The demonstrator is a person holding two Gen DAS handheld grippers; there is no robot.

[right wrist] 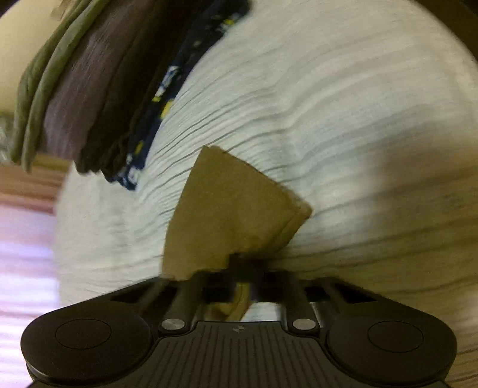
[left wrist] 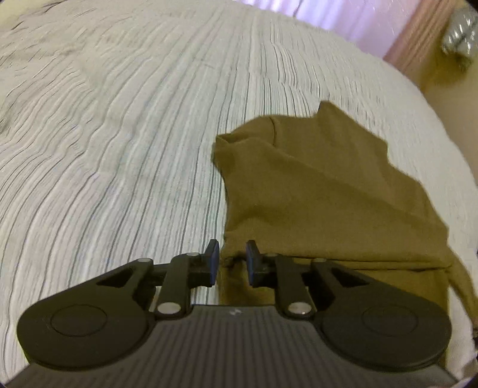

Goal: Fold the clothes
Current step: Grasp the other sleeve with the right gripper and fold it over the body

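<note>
An olive-brown garment [left wrist: 313, 194] lies partly folded on the white ribbed bedspread [left wrist: 119, 149], right of centre in the left wrist view. My left gripper [left wrist: 233, 259] hovers at its near left edge, open a little, with the cloth's edge showing in the gap between the fingers. The right wrist view is blurred by motion. There my right gripper [right wrist: 243, 262] is shut on the olive-brown garment [right wrist: 230, 209], and a folded, pointed flap of it rises from the fingers over the bedspread [right wrist: 328, 119].
A stack of folded clothes [right wrist: 98, 89], green, grey-purple, dark and navy patterned, sits on the bed at the upper left of the right wrist view. Pink curtains [left wrist: 343, 18] and a wall lie beyond the bed's far edge.
</note>
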